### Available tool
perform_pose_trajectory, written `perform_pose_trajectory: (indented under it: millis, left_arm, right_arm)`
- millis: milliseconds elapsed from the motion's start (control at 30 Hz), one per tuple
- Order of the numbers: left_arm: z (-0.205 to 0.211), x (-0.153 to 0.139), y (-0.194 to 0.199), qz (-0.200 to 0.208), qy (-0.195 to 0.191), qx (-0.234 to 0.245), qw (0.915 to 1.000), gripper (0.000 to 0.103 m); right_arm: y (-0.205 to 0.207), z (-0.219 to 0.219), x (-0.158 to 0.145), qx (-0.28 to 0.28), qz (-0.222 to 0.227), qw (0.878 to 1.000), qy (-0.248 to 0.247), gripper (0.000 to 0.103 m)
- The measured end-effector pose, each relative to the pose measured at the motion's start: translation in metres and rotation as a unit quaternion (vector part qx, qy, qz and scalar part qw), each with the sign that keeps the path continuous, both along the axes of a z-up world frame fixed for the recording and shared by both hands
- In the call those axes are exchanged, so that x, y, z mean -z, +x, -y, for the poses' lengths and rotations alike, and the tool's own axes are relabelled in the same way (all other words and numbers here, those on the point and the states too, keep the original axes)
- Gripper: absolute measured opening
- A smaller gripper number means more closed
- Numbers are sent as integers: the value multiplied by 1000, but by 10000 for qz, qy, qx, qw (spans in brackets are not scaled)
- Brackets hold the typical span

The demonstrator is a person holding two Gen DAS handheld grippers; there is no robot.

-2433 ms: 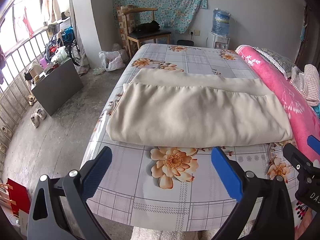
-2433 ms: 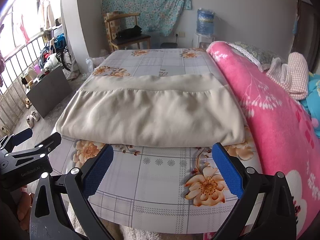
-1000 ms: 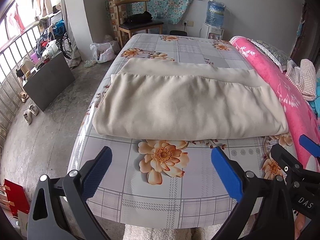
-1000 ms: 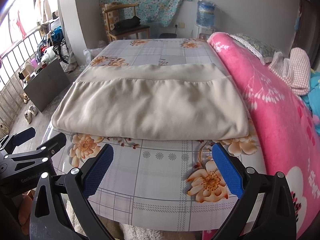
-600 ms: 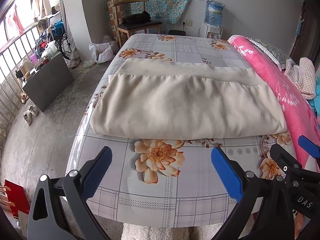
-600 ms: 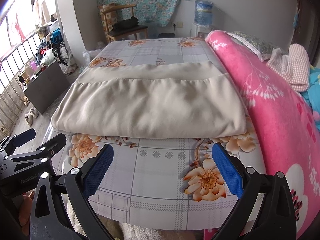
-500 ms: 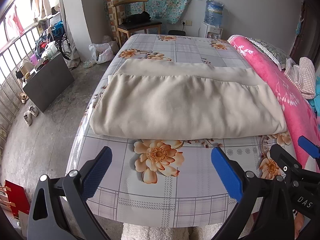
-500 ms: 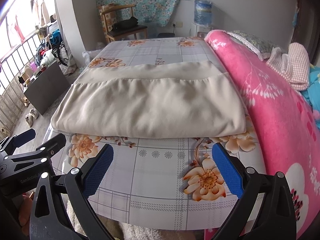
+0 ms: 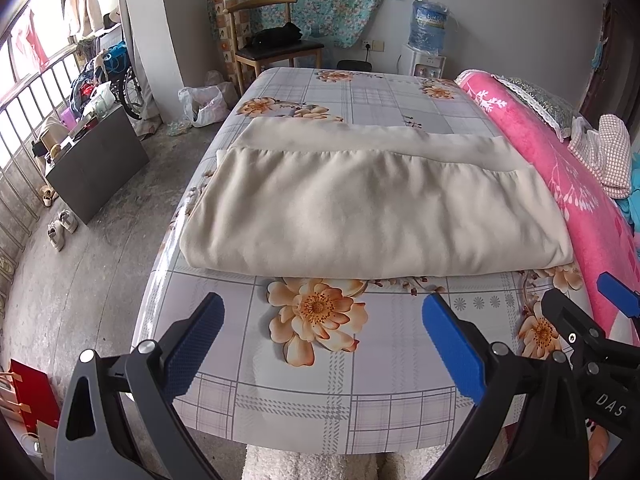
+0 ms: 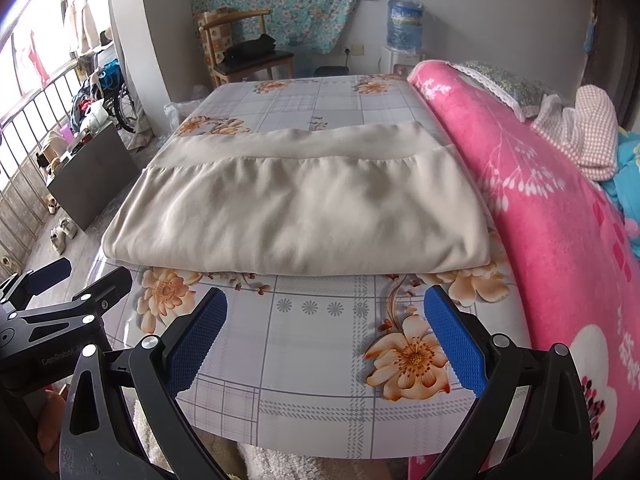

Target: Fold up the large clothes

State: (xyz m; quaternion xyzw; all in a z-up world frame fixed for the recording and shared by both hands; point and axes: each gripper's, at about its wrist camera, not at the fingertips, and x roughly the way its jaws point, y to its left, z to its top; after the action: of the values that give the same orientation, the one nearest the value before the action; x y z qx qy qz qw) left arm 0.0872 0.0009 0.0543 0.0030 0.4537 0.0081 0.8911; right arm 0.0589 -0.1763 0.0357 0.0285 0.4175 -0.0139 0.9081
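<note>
A large cream garment [image 9: 360, 208] lies folded flat across the floral bed sheet [image 9: 400, 92]; it also shows in the right wrist view [image 10: 304, 212]. Its folded edge faces me and a lower layer sticks out at the far side. My left gripper [image 9: 322, 316] is open and empty, held above the near part of the bed, short of the garment's near edge. My right gripper [image 10: 325, 312] is open and empty, likewise short of the near edge. The right gripper shows at the left view's right edge [image 9: 580, 316], the left gripper at the right view's left edge [image 10: 72, 284].
A pink blanket [image 10: 560, 220] runs along the bed's right side with a checked cloth [image 10: 588, 132] on it. A wooden chair [image 9: 276, 48] and a water dispenser [image 9: 428, 40] stand beyond the bed. A dark box [image 9: 100, 152] and shoes [image 9: 60, 228] are on the floor at left.
Both grippers have pulled back and risen a little from the bed, so the garment looks slightly farther off. The garment has not moved. Both stay open.
</note>
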Motion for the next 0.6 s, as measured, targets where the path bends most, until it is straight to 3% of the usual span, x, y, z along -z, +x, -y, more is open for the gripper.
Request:
perform_pose_trajectory:
  millis: [600]
  left_arm:
    - [-8,-2,-4,46,-27,-73,10000,97]
  right_arm:
    - [0,-14,-4,-53,25,9999,-92,95]
